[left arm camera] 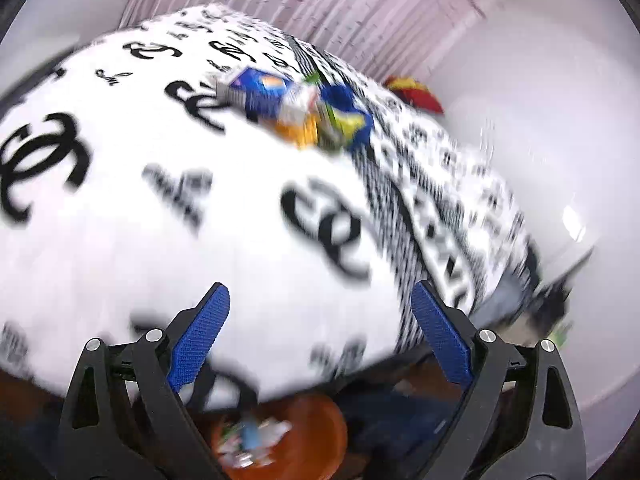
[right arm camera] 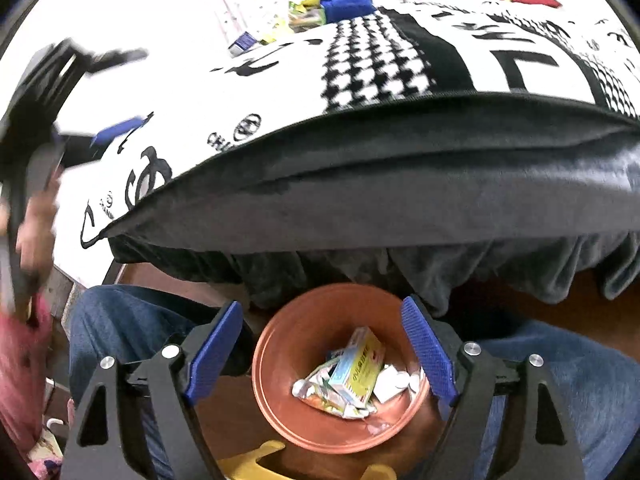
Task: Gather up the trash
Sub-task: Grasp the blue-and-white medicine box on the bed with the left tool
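Observation:
An orange bin (right arm camera: pixel 276 408) stands on the floor below the bed's edge, holding several crumpled wrappers and a yellow and blue medicine box (right arm camera: pixel 358 368). My right gripper (right arm camera: pixel 322 350) hangs open above it with nothing between its blue pads. In the blurred left wrist view my left gripper (left arm camera: pixel 320 332) is open and empty over the white bedspread (left arm camera: pixel 120 240); the bin (left arm camera: pixel 320 428) shows below it. A pile of trash (left arm camera: pixel 296 104), blue and yellow packets and a small carton, lies far across the bed. The same pile (right arm camera: pixel 308 16) shows at the top of the right wrist view, where the left gripper (right arm camera: pixel 116 128) is a blur at the left.
The bedspread carries black logos and a houndstooth band (right arm camera: pixel 372 64); dark fabric (right arm camera: pixel 400 184) hangs over the bed's edge. A red and yellow object (left arm camera: pixel 416 94) lies at the far side by the wall. A person's jeans-clad legs (right arm camera: pixel 580 392) flank the bin. A yellow stool (right arm camera: pixel 256 464) sits below.

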